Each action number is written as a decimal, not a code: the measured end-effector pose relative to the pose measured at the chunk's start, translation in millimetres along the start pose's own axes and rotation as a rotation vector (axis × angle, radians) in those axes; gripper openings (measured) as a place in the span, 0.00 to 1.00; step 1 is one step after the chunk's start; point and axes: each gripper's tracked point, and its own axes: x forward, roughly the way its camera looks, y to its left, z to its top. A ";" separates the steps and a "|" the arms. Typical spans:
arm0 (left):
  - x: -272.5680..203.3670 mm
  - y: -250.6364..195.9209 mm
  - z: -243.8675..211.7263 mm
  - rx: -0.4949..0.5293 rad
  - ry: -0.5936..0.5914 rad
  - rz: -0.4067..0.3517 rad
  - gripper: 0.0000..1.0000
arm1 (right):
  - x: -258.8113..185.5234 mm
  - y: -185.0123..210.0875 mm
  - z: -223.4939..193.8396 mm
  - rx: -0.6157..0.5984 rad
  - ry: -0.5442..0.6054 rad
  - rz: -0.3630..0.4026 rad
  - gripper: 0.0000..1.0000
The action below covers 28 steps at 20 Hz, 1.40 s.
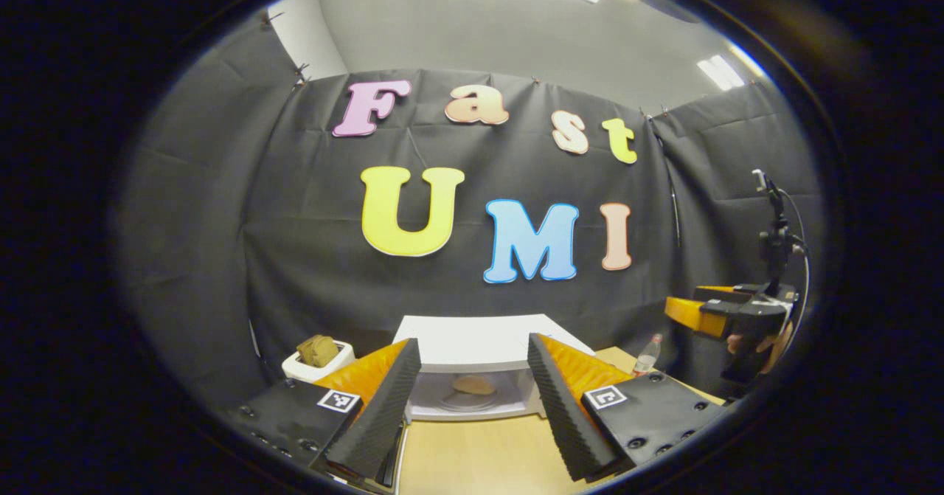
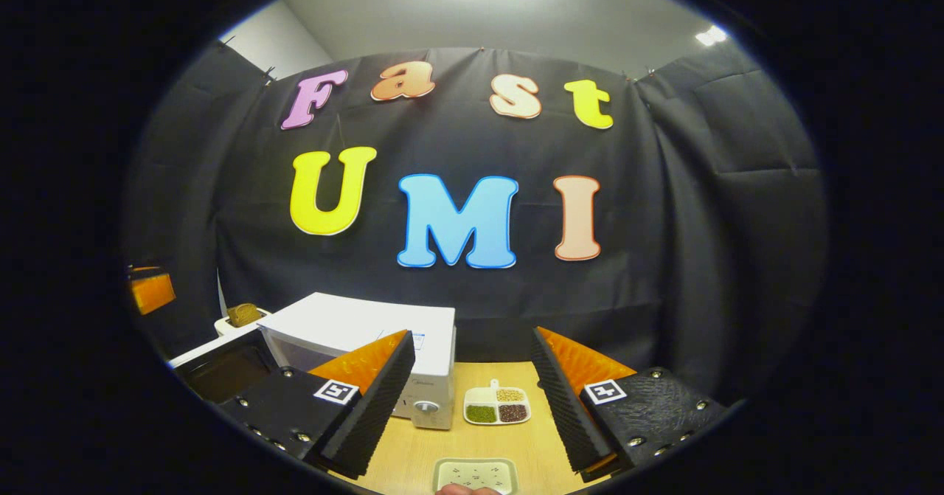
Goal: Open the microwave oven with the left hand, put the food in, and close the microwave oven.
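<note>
While your left gripper (image 1: 472,399) hangs spread and empty, the white box-shaped microwave oven (image 1: 483,347) lies straight ahead between its fingers, door swung out leftward (image 2: 221,366), round brown food (image 1: 473,385) already lying on the turntable inside. Your left hand is nearer that door. Rightward on the wooden desk (image 2: 531,443), a white divided dish (image 2: 496,405) holds three heaps of grains before your right gripper (image 2: 472,399), likewise spread.

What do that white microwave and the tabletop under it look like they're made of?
The microwave looks like white painted metal or plastic: smooth, faintly glossy casing; which one is unclear. The table looks like light wood or wood-look laminate, with a pale, even, matte surface.
</note>
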 end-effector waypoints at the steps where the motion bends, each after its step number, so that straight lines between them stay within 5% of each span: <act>1: -0.5 -0.6 0.8 0.008 -0.002 -0.006 0.95 | -8.9 -8.0 4.6 0.004 -0.011 -0.020 0.95; 5: -2.9 -3.5 11.0 0.002 -0.017 -0.014 0.95 | -32.9 -22.2 19.2 -0.019 -0.041 -0.069 0.95; 17: -33.5 14.4 12.7 -0.002 0.010 0.010 0.94 | -31.6 3.6 33.3 -0.008 -0.068 0.021 0.95; 19: -35.4 12.1 -2.4 0.000 0.055 -0.017 0.52 | -28.4 10.3 31.8 -0.008 -0.062 0.038 0.97; 21: -36.2 39.1 -10.6 0.037 0.074 0.058 0.09 | -28.0 16.5 30.6 -0.009 -0.055 0.053 0.95; 23: -51.0 45.0 -26.9 0.051 0.106 0.056 0.07 | -26.3 18.9 28.5 -0.013 -0.048 0.064 0.95; 28: -96.6 129.4 -73.6 0.067 0.200 0.203 0.05 | -21.6 31.3 23.1 -0.022 -0.037 0.084 0.95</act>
